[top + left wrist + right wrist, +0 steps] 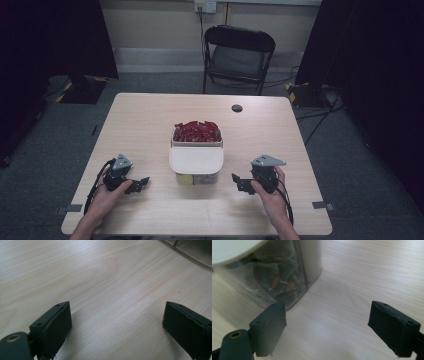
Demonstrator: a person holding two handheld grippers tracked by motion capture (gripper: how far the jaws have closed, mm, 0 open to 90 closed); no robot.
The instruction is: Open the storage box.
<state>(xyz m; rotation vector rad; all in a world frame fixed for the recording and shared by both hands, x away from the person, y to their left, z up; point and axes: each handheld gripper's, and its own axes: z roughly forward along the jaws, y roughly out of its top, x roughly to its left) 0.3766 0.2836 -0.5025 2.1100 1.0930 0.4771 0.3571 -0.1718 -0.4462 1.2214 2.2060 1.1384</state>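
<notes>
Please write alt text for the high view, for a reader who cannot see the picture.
A person holds an open left gripper and an open right gripper low over a wooden table, one on each side of a clear box with a white lid. Behind it sits a tray of red packets; a black chair stands beyond the table.

A clear two-compartment container (196,160) stands upright at the table's middle. Its far compartment is open and heaped with red wrapped pieces (197,131). A white lid (196,160) covers the near compartment, which holds clear-wrapped items.
</notes>
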